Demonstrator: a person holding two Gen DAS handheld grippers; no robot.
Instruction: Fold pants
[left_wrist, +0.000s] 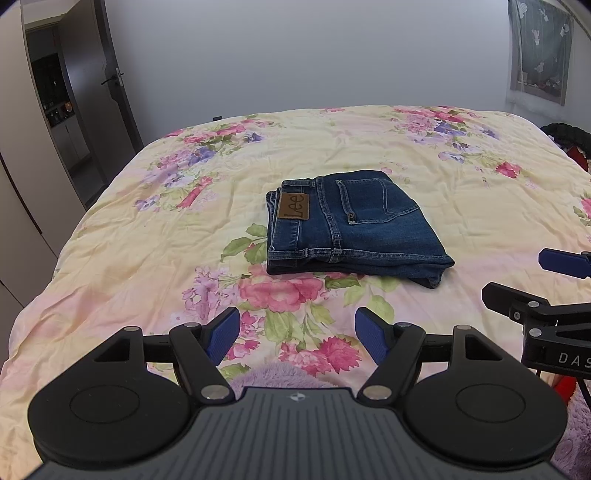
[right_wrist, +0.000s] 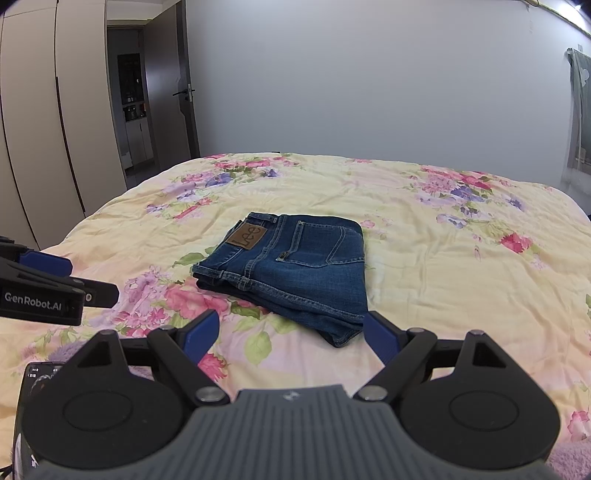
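Note:
Dark blue jeans (left_wrist: 351, 225) lie folded into a compact stack on the floral bedspread (left_wrist: 147, 240), back pocket and brown leather patch facing up. In the right wrist view the same jeans (right_wrist: 295, 269) sit just ahead of the fingers. My left gripper (left_wrist: 297, 336) hovers open short of the stack, nothing between its blue pads. My right gripper (right_wrist: 291, 338) is open too, close to the stack's near corner and not touching it. The right gripper (left_wrist: 554, 288) also shows at the right edge of the left wrist view, and the left gripper (right_wrist: 55, 280) at the left edge of the right wrist view.
The bed's left edge drops toward beige wardrobe doors (right_wrist: 37, 129) and an open dark doorway (right_wrist: 133, 103). A curtained window (left_wrist: 539, 51) is at the far right. A purple fuzzy fabric (left_wrist: 280, 374) lies under my grippers; dark and red items (left_wrist: 569, 140) sit off the bed's right side.

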